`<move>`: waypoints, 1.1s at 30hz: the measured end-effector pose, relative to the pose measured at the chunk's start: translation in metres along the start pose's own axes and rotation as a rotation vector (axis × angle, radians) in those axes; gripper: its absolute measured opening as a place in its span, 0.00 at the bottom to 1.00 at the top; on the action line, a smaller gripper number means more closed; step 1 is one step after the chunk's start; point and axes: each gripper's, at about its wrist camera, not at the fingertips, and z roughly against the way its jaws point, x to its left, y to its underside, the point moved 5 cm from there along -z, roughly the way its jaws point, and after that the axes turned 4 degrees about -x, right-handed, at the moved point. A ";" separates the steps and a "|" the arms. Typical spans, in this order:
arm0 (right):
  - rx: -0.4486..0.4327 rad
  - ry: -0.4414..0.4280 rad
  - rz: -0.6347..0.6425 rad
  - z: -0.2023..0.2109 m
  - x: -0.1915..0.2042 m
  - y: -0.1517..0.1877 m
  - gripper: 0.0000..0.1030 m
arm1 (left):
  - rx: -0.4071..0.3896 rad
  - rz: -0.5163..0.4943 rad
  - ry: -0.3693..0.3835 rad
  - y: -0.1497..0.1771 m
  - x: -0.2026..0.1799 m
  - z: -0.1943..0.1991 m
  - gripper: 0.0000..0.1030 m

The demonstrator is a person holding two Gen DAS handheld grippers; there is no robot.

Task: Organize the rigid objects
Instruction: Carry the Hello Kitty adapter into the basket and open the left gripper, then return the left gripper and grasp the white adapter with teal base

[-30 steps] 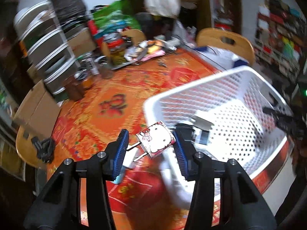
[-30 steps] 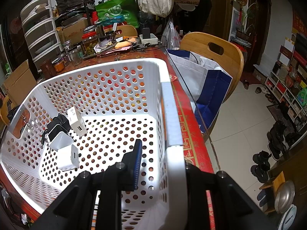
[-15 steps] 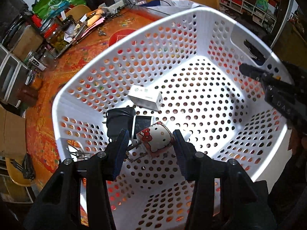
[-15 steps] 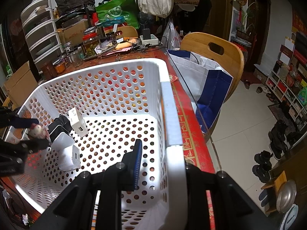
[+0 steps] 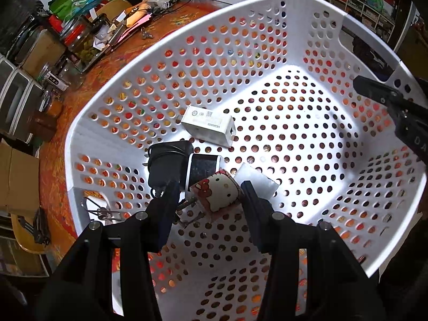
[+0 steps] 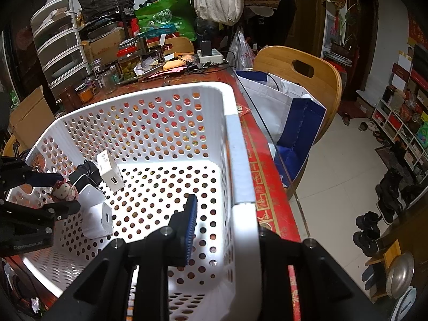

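My left gripper (image 5: 207, 199) is shut on a Hello Kitty charger (image 5: 215, 194) and holds it inside the white perforated basket (image 5: 171, 40), just above its floor. It also shows in the right wrist view (image 6: 64, 190). In the basket lie a white Huawei charger (image 5: 208, 128), a black adapter (image 5: 165, 160), a black-and-white charger (image 5: 203, 168) and a white cube charger (image 6: 97, 220). My right gripper (image 6: 222, 222) is shut on the basket's near wall (image 6: 240, 187), one finger inside, one outside.
The basket stands on a red patterned table (image 6: 267, 187). Jars (image 6: 128, 61), papers and a power strip (image 6: 210, 56) crowd the far end. A wooden chair (image 6: 302, 80) with a blue-white bag (image 6: 289, 112) stands right of the table. Drawers (image 6: 61, 45) stand at left.
My left gripper has carried the Hello Kitty charger from over the table into the basket and lowered it near the other chargers. The right gripper has not moved.
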 end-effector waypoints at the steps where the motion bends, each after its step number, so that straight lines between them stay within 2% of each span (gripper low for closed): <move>1: 0.000 0.000 0.000 0.000 0.000 0.000 0.24 | 0.004 0.002 0.002 0.000 0.000 -0.002 0.44; 7: 0.000 0.001 -0.001 0.000 0.000 0.000 0.24 | 0.018 0.009 0.011 0.000 0.000 -0.006 0.44; 9: 0.001 0.001 -0.001 0.000 0.000 0.000 0.24 | 0.027 0.013 0.011 0.000 0.000 -0.008 0.48; 13: 0.002 0.002 0.000 -0.001 0.000 0.000 0.24 | 0.018 0.023 0.020 -0.002 0.001 -0.006 0.63; 16: 0.004 -0.001 0.002 -0.002 0.001 0.002 0.24 | -0.009 0.031 0.040 -0.002 0.002 0.004 0.64; 19: 0.007 -0.001 0.002 -0.003 0.001 0.003 0.24 | -0.118 0.062 0.071 0.005 0.021 0.044 0.64; 21: 0.009 0.000 0.001 -0.004 0.001 0.004 0.24 | -0.220 0.122 0.069 0.019 0.053 0.083 0.71; 23: 0.009 0.000 0.001 -0.004 0.001 0.004 0.24 | -0.306 0.194 0.055 0.036 0.090 0.110 0.98; 24: 0.008 -0.002 0.000 -0.004 0.000 0.004 0.24 | -0.357 0.247 0.014 0.047 0.116 0.123 1.00; 25: 0.007 -0.002 -0.001 -0.004 0.000 0.004 0.24 | -0.377 0.280 -0.024 0.055 0.132 0.128 1.00; 27: 0.007 -0.002 0.001 -0.004 0.000 0.004 0.24 | -0.337 0.335 -0.093 0.074 0.169 0.117 1.00; 30: 0.009 0.000 0.003 -0.003 0.000 0.004 0.24 | -0.230 0.369 -0.090 0.090 0.206 0.067 1.00; 33: 0.009 -0.001 0.000 -0.003 0.000 0.003 0.24 | -0.145 0.362 -0.057 0.092 0.227 0.010 1.00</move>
